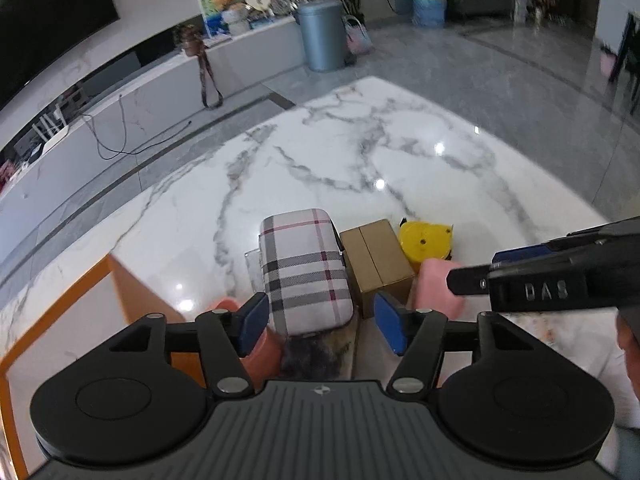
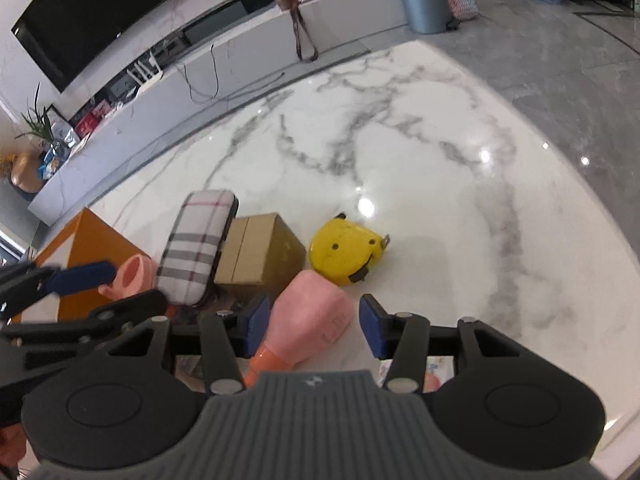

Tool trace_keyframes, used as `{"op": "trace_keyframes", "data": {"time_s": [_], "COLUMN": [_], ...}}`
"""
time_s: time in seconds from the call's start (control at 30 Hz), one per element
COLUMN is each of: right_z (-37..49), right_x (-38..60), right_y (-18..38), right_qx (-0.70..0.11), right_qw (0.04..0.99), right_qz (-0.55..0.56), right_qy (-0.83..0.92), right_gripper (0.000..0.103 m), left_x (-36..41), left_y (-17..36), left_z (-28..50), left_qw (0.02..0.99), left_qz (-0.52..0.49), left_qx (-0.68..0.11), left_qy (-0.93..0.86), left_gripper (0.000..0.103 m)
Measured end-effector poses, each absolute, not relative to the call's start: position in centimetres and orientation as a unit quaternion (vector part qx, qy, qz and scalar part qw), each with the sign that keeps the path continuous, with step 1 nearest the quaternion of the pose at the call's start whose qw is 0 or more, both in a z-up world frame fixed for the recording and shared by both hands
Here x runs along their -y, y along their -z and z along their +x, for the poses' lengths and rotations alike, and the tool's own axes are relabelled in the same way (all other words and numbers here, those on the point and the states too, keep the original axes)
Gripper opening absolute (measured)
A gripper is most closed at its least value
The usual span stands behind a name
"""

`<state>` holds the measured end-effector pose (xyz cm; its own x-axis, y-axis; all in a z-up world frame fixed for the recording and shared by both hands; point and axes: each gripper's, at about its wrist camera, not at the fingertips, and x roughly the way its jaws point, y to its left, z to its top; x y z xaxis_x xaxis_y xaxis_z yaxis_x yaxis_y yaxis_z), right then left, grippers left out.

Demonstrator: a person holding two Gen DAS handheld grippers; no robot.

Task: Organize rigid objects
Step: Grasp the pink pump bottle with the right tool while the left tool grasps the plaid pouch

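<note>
Pink bottle (image 2: 310, 316) lies between the open right hand-held gripper (image 2: 314, 326) jaws.

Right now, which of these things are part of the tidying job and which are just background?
Part of the job: plaid case, cardboard box, yellow tape measure, pink bottle, pink cup, orange box.

Just lying about: grey bin, water jug, television, cables on the floor.
</note>
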<state>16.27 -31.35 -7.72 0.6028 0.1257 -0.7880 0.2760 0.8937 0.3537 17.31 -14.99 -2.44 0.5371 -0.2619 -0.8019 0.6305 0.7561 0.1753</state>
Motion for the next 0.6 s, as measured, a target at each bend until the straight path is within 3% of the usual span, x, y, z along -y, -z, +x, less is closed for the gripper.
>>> {"op": "trace_keyframes", "data": {"time_s": [0.4,0.6], "right_z": [18.1,18.0], "right_x": [31.3,31.1], "right_y": [10.6,10.4], "right_qx": [-0.472,-0.469], "right_qw": [0.840,0.842], "right_qz": [0.262,0.262], "right_qy": [0.053,0.044], "right_gripper": [0.055,0.044], "left_x": [16.2,16.1], "left_y": [4.4,4.7], "left_z": [19.6,19.9], "left_qw": [0.827,0.817], "left_qz": [0.271,0.262], "left_qx": [-0.417,-0.430], "left_qy": [0.263,0.280], "left_gripper": [0.082,0.083]}}
